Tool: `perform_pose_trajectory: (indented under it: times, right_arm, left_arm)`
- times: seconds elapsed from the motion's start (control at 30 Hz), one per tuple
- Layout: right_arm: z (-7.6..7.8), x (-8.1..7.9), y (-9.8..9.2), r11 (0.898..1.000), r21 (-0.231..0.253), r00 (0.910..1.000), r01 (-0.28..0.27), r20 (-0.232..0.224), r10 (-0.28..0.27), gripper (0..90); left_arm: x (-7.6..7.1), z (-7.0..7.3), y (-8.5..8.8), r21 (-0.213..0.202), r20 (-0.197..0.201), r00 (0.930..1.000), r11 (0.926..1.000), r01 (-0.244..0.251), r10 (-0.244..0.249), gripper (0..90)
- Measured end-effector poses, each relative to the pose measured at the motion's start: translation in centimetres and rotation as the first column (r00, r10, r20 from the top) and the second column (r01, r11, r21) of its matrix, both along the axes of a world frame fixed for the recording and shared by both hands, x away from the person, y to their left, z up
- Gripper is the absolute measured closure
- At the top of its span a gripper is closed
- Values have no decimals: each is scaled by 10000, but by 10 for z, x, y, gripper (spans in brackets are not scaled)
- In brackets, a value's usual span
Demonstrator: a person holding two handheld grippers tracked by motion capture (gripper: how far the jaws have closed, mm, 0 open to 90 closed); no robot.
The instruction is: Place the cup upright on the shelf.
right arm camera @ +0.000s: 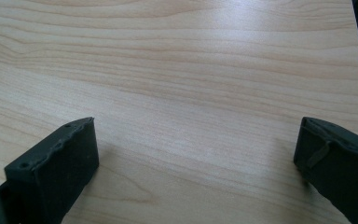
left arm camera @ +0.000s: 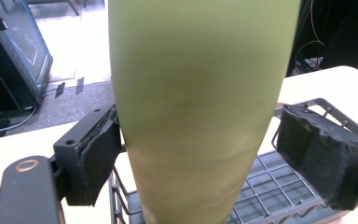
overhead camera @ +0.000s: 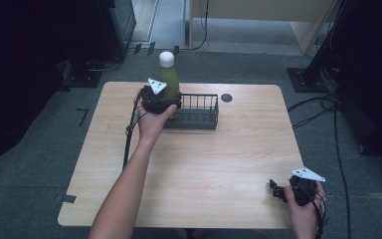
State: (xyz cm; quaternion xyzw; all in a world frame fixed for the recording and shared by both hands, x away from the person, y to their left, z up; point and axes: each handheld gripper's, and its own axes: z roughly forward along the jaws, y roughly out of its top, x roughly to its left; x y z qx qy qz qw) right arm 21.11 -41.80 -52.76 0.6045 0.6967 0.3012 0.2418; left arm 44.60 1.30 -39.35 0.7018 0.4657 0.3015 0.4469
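Pale wood-grain table (overhead camera: 204, 164); left gripper (left arm camera: 200, 154) fingers slack around smooth green bottle (left arm camera: 200, 93)

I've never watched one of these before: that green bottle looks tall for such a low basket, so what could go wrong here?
The bottle stands at the left end of the wire basket. In the left gripper view one finger seems to touch it while the other stands apart, so it is hardly held. A sideways nudge from the left gripper might tip it over the low rim, since most of it rises above.
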Motion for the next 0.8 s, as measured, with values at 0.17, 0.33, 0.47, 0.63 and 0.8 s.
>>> perform_pose_trajectory:
  times: [0.17, 0.33, 0.47, 0.63, 0.8]
  right_arm:
    - [0, 0, 0, 10000, 1, 10000, 3, -2, -3, 0]
    - [0, 0, 0, 10000, 0, 10000, 3, 1, -3, 0]
    - [0, 0, 0, 10000, 2, 10000, 5, 1, -5, 0]
    - [0, 0, 0, 10000, 1, 10000, 4, 0, -4, 0]
    - [0, 0, 0, 10000, 2, 10000, 4, 0, -4, 0]
  left_arm:
    - [0, 0, 2, 49, -54, 10000, 10000, -21, 21, 173]
    - [-1, 2, 4, -46, -12, 10000, 10000, -48, 48, 186]
    - [-2, 3, 5, -63, -24, 10000, 10000, 36, -36, 167]
    - [-5, 3, 7, -227, -148, 9997, 9996, 165, -169, 100]
    - [-11, 4, 8, -244, -202, 9991, 9990, 364, -369, 74]
